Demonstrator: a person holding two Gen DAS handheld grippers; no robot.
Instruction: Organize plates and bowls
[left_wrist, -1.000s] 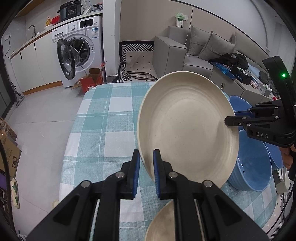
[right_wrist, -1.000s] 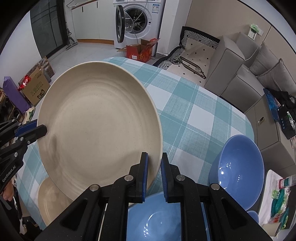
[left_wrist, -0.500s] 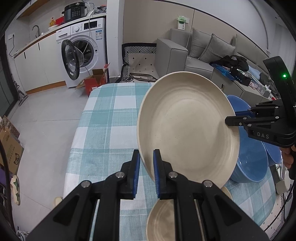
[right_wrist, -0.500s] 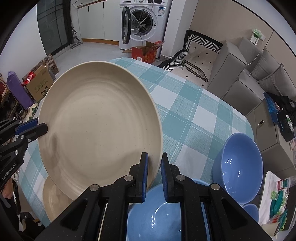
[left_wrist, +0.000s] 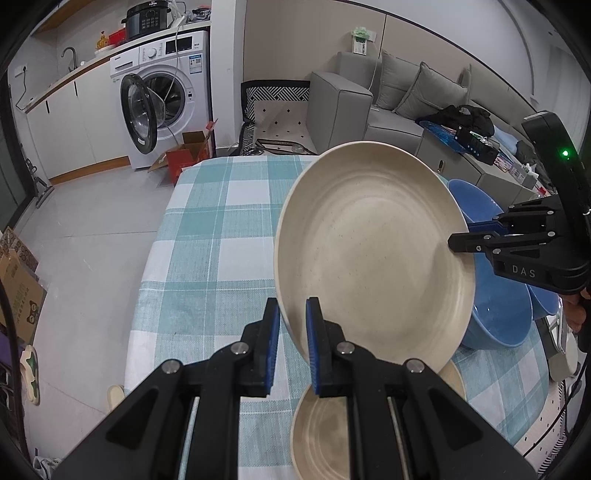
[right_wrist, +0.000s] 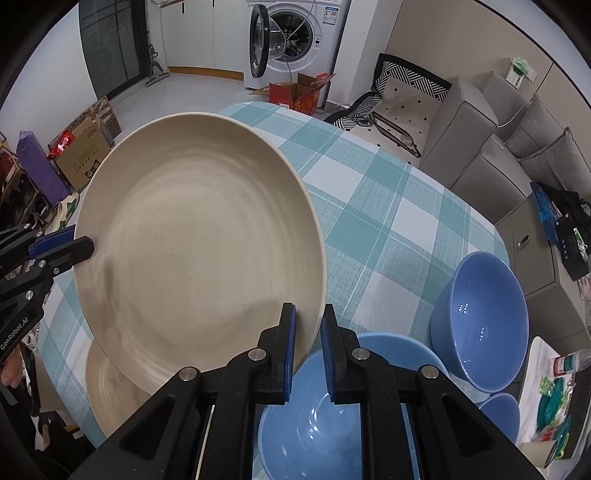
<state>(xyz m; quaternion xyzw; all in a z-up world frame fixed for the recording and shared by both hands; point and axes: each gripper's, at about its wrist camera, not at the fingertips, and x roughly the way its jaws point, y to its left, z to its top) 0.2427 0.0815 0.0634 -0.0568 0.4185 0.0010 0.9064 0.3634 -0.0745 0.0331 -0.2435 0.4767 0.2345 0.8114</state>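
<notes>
Gripping opposite rims, the left hand-held gripper (left_wrist: 291, 325) and right hand-held gripper (right_wrist: 306, 332) held the large beige plate (left_wrist: 373, 254) tilted above the desk (left_wrist: 218, 236), half-hiding a smaller beige plate (left_wrist: 321, 432) and blue bowls (right_wrist: 480, 325) near its edge.

Bright even indoor light; soft shadows; sharp focus; strong fisheye bending, dark vignette at corners.

- Second beige plate (left_wrist: 325, 435): lies below the left tool, largely covered by the tool body and by the held beige plate (left_wrist: 373, 251).
- Nearest blue bowl (right_wrist: 314, 424): under the right tool, its rim partly hidden.
- Smallest blue bowl (right_wrist: 500, 411): only an edge visible right of that tool.
- Bottle label (right_wrist: 565, 363): too small to read.
</notes>
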